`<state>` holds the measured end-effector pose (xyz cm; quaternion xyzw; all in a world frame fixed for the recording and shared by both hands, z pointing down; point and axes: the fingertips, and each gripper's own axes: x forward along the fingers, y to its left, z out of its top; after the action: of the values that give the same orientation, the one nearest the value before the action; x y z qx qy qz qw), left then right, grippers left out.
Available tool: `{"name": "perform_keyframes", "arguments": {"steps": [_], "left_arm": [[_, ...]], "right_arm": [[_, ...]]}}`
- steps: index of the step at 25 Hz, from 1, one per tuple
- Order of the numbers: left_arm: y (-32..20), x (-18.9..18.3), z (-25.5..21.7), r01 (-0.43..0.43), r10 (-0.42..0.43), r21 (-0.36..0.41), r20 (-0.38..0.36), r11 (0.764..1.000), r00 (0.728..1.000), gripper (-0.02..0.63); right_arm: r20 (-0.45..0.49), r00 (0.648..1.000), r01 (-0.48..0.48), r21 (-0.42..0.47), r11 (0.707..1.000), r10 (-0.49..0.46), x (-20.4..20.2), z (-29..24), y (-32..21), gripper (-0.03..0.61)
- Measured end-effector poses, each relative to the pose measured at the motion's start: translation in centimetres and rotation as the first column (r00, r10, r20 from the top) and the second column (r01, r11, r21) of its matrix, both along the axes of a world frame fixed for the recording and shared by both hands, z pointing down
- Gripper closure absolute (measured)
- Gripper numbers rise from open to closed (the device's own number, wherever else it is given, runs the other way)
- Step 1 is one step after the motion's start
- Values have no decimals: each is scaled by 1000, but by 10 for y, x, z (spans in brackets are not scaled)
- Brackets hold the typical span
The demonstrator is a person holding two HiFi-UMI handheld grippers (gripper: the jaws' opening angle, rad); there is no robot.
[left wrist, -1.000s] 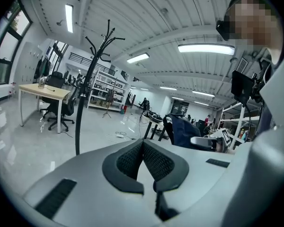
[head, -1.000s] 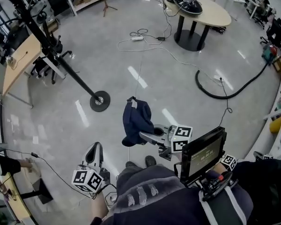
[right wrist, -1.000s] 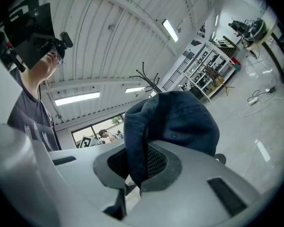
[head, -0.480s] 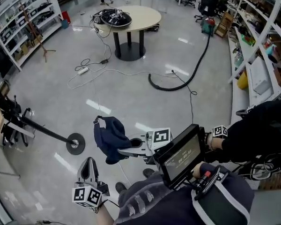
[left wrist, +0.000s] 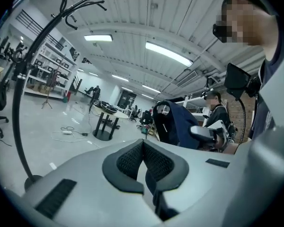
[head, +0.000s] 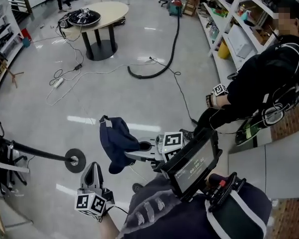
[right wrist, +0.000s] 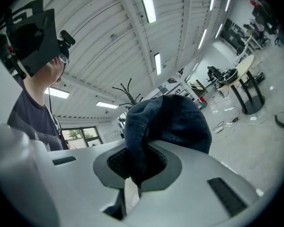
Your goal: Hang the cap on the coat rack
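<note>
Jaws of the right gripper (right wrist: 137,167) pinch the cap (right wrist: 173,122) tight, while the left gripper (left wrist: 143,148) is closed and empty, with the rack (left wrist: 18,103) to its left.

We count 2 tongs, the left tongs (head: 94,169) and the right tongs (head: 134,155), along with 1 cap (head: 117,139) and 1 coat rack (head: 74,160). Around the floor we count 1 round desk (head: 109,9), 1 black hose (head: 162,67), 1 power strip (head: 58,82) and 1 other person (head: 259,83).

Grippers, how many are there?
2. The left gripper sits low, near the coat rack base; the right gripper is mid-picture, pinching the blue cap. None seem hidden.
</note>
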<state>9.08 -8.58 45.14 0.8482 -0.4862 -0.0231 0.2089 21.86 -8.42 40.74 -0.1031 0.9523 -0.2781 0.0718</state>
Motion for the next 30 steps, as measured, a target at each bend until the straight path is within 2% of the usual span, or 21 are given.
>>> {"name": "perform_keyframes", "arguments": {"steps": [3, 7, 11, 15, 21, 26, 30], "left_arm": [[-6, 18, -1, -111, 111, 11, -11, 994, 994, 606], [-4, 45, -12, -214, 216, 56, -26, 975, 976, 607], [-5, 67, -35, -263, 265, 92, -20, 961, 964, 607], [-11, 73, -46, -235, 235, 76, 1, 969, 972, 607], [-25, 109, -50, -152, 150, 44, 35, 987, 988, 606], [-39, 149, -62, -112, 108, 73, 55, 991, 993, 607], [-43, 152, -66, -63, 59, 84, 50, 994, 997, 607]], "right_arm": [[-36, 996, -83, 32, 996, 84, 14, -4, 13, 565], [-74, 979, -188, 60, 980, 192, 35, -8, 32, 565], [-102, 962, -244, 84, 966, 252, 54, -17, 31, 565], [-97, 963, -245, 82, 966, 253, 65, -15, 14, 565], [-77, 982, -166, 68, 984, 171, 99, -8, -11, 565], [-59, 993, -93, 75, 993, 98, 127, -4, -23, 565], [-62, 997, -39, 88, 995, 45, 131, -9, -28, 565]]}}
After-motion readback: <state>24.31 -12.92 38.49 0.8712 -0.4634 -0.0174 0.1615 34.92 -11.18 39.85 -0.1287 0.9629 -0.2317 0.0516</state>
